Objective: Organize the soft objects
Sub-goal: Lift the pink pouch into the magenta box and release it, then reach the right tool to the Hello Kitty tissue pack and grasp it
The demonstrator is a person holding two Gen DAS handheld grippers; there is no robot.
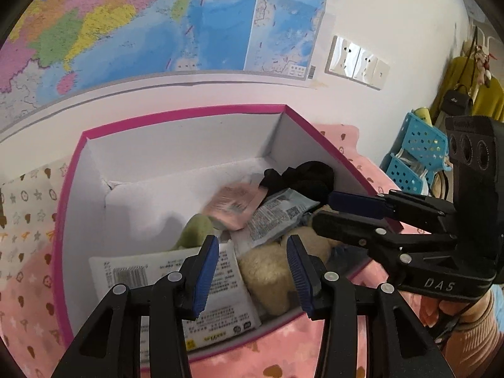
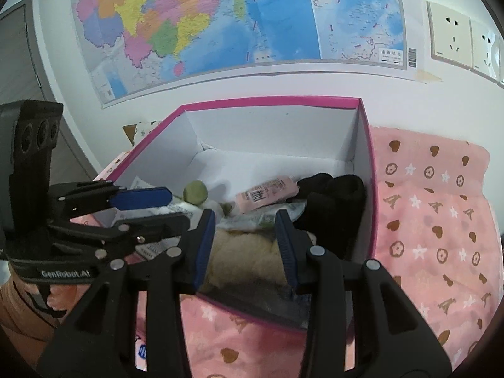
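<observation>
On your far left, a star-and-heart pillow (image 1: 28, 208) lies beside the pink box (image 1: 176, 116). The box sits open on the pink blanket (image 2: 434, 220), up against the white wall under the big map (image 2: 220, 22).

Your left gripper (image 1: 252, 271) hangs over the near edge of the box. Its blue fingers (image 1: 206, 271) are spread apart and hold nothing. Right under it lies a white printed packet (image 1: 151, 271), flat on the box floor. Behind that packet is a soft green thing (image 1: 197, 226).

Next comes a fluffy cream toy (image 1: 267, 271), touching the white packet. A pink packet (image 1: 234, 203) and a grey packet (image 1: 277, 217) rest on top of the pile, one over the other. A black cloth (image 1: 302, 176) is tucked in the right back corner of the box.

Your right gripper (image 2: 245, 245) is also spread wide and holds nothing. In its own camera it hangs right over the cream toy. In the left camera it reaches in over the right wall of the box.

Far right, a blue basket (image 1: 415, 154) with holes stands by the wall.
</observation>
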